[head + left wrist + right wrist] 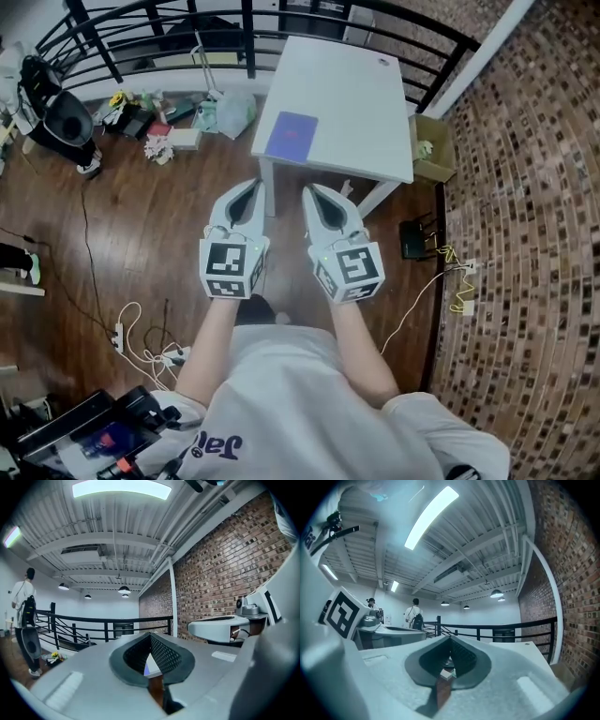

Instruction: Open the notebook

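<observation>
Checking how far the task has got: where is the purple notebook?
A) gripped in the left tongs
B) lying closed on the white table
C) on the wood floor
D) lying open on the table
B: the purple notebook lies closed on the white table, with the left tongs and right tongs both short of it.

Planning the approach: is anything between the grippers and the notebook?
Nothing visible does. The notebook lies closed, alone on the white table near its edge. Only wooden floor and that edge separate it from the left gripper and right gripper.
</observation>
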{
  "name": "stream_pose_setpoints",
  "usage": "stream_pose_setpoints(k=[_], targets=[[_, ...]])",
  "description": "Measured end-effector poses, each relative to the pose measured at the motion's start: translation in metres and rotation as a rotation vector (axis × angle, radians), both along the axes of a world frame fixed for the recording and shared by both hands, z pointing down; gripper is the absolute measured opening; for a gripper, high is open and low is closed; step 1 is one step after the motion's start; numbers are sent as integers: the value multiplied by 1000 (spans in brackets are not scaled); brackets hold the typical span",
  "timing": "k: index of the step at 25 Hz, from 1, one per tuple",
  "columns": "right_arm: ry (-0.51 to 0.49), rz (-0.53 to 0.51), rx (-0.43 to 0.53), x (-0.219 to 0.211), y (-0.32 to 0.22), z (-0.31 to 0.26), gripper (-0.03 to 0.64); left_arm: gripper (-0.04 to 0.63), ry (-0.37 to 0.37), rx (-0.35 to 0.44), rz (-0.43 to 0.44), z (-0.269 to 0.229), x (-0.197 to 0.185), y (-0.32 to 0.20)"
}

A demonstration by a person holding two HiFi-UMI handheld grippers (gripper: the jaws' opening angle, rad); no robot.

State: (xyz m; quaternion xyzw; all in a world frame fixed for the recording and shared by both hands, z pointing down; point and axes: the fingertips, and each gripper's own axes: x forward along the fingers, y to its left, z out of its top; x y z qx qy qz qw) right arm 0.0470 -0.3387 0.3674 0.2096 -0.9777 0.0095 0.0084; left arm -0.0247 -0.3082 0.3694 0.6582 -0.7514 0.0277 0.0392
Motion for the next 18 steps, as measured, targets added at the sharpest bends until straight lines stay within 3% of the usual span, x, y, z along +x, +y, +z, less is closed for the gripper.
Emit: stream_pose_setpoints(k=[9, 14, 18], targets=[[11, 67, -58, -21, -75, 26, -12, 17, 3, -43, 78, 26, -21, -78], [42, 130, -63, -45, -151, 35, -12, 17, 21, -33, 143, 33, -48, -160], [65, 174, -83, -71, -214, 34, -12, 17, -24, -34, 182, 28, -85, -225]])
